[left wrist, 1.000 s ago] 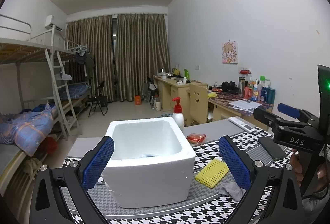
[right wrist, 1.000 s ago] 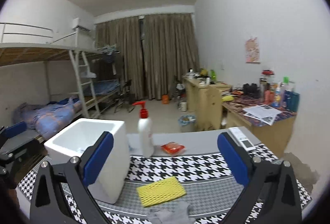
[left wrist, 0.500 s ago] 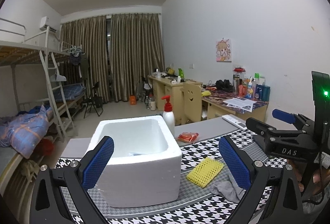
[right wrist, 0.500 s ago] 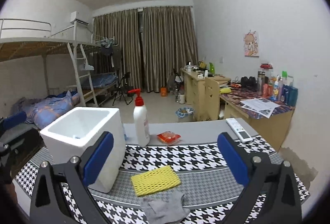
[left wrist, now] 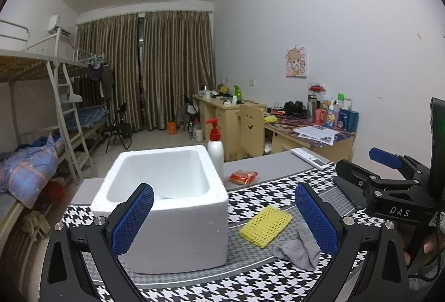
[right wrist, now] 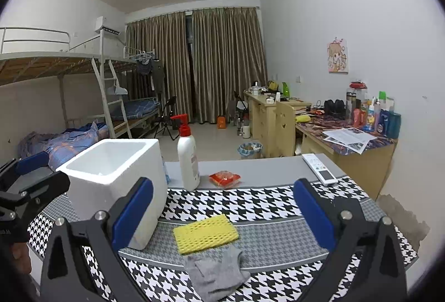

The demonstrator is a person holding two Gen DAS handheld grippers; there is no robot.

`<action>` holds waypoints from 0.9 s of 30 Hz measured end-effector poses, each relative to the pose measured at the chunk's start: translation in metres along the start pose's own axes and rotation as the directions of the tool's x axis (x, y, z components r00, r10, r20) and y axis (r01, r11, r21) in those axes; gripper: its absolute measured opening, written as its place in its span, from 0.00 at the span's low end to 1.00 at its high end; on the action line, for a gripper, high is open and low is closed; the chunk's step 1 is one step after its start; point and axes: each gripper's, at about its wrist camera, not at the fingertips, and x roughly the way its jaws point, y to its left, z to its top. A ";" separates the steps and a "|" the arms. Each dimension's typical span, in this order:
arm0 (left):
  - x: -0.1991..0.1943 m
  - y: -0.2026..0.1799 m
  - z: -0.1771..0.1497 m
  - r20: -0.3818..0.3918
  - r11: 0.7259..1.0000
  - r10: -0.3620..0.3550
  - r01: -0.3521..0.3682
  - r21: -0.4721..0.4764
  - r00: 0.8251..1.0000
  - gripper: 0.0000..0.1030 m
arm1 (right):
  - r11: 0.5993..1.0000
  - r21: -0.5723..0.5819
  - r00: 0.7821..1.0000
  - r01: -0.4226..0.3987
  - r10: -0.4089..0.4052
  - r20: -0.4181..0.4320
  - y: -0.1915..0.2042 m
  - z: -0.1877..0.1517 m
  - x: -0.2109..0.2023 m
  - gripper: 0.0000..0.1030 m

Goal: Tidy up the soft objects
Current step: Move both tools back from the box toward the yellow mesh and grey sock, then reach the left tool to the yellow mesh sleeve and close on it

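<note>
Both claws, left and right, gape empty over one yellow sponge, one grey sock, one foam box.

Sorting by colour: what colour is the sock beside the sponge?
Grey; the sock shows best in the right wrist view.

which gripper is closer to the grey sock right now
Right. The right gripper hangs open almost directly over the grey sock. The left gripper sits in front of the foam box, with the sock off to its right.

L tongs & R tongs wide apart, unladen.
</note>
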 end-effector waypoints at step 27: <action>0.039 -0.040 -0.018 -0.084 0.994 -0.108 0.109 0.006 0.991 0.99 | 0.997 -0.071 0.996 -0.004 -0.003 -0.093 -0.026 -0.026 0.004 0.99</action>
